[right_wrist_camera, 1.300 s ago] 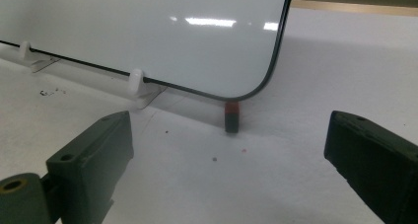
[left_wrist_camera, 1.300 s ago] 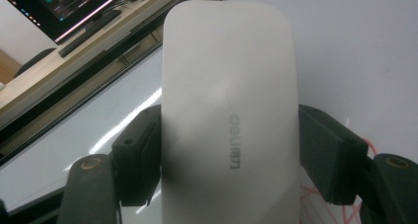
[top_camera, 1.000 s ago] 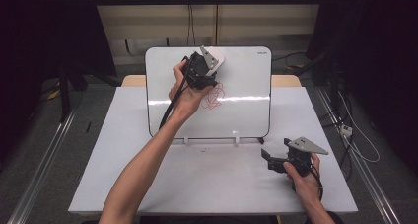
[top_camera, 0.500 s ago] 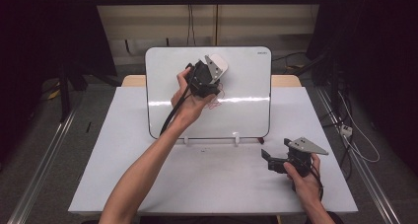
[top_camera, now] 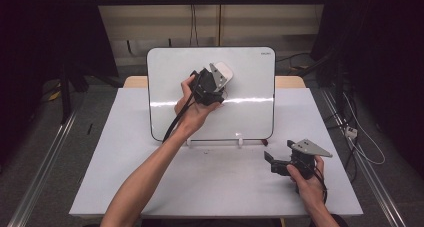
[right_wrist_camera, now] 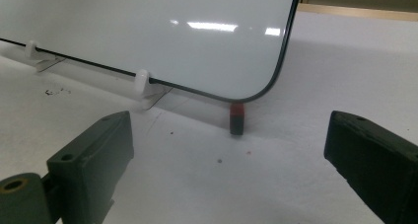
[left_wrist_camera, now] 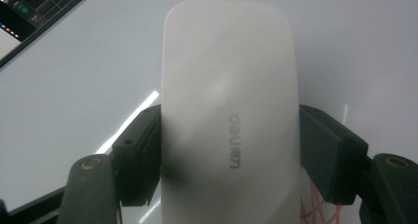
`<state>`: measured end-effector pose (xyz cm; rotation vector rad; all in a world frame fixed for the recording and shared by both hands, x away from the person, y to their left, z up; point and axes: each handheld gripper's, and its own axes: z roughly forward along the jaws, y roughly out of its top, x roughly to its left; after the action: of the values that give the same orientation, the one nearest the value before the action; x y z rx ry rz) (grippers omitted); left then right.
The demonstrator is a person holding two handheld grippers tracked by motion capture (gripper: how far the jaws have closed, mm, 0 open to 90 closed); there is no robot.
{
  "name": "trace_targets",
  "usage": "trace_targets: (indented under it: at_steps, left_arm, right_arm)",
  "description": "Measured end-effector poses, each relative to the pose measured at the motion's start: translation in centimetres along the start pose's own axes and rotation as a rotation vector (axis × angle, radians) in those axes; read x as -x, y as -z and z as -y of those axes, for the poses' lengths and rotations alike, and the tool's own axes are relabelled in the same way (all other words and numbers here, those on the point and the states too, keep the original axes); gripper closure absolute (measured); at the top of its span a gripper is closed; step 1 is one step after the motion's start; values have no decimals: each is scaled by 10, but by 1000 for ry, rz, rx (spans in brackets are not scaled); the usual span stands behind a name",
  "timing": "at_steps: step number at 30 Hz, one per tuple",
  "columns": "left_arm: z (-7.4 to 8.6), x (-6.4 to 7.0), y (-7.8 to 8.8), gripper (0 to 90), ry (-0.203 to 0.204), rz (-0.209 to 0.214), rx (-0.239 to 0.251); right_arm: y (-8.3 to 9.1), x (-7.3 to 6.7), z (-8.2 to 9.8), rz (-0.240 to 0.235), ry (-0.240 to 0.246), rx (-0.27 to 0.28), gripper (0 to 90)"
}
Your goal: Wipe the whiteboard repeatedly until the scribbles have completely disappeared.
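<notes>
Left gripper (top_camera: 218, 80) clamped on the eraser (left_wrist_camera: 229, 110), pressed to the whiteboard (top_camera: 250, 72) near its middle, at the counter's (top_camera: 150, 177) far edge; wiping step. Next: sweep over red marks (left_wrist_camera: 323, 211). Right gripper (top_camera: 272, 159) apart, idle

— What carries everything in front of you?

— A white table (top_camera: 150, 187), set on a wooden top that shows past its far edge.

— What stands on it?

— A whiteboard (top_camera: 250, 117) leans upright on two small white clips (right_wrist_camera: 142, 82) toward the far side, ahead of my right gripper (top_camera: 274, 160) and beyond it to the left. My left gripper (top_camera: 220, 77) is up against its face.

— Anything else down there?

— A small marker (right_wrist_camera: 237, 118), dark with a red end, lies on the table just under the board's rounded lower corner, straight ahead between my right gripper's parted jaws. A few dark specks dot the surface near the clips.
</notes>
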<state>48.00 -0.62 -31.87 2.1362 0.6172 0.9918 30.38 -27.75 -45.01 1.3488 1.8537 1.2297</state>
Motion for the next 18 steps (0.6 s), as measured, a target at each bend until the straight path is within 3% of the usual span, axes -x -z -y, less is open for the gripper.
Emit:
trace_targets:
  at_steps: [5,11,15,18]
  left_arm:
    - [-9,-10,-1,310,15,-5,-6]
    - [-20,-25,-1,311,62,-24,-9]
    - [-26,-31,-1,311,61,-26,-16]
    - [-26,-29,-4,311,59,-44,-16]
  right_arm:
    - [0,1,0,-2,0,1,47]
    - [0,1,0,0,0,1,47]
    - [0,1,0,-2,0,2,47]
    - [0,1,0,-3,1,3,47]
